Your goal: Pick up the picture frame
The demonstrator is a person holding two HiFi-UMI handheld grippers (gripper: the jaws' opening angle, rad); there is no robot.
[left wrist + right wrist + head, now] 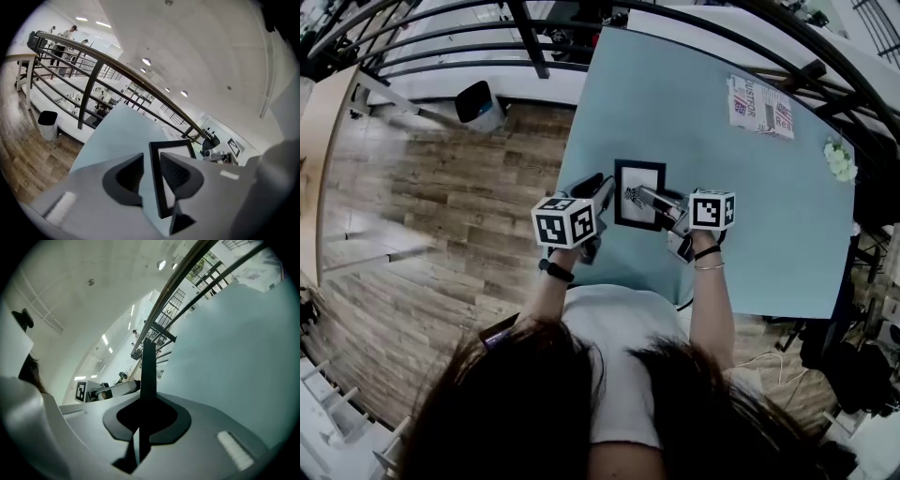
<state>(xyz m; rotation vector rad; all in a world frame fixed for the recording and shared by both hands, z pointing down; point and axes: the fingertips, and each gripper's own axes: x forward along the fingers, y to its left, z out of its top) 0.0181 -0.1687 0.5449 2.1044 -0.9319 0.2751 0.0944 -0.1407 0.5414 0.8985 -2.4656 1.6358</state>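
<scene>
A black picture frame (639, 192) with a white mat and a small dark picture hangs just above the light blue table (703, 112). My left gripper (605, 194) is shut on its left edge and my right gripper (651, 199) on its right edge. In the left gripper view the frame (168, 142) runs up between the dark fingers (176, 171) of the left gripper (152, 171). The right gripper view has the frame (148, 366) edge-on, a thin black bar clamped in the right gripper (146, 414).
A printed leaflet (760, 105) and a white flower bunch (839, 161) lie at the table's far right. A black railing (534, 37) runs behind the table. A dark bin (478, 101) stands on the wooden floor (441, 206) to the left.
</scene>
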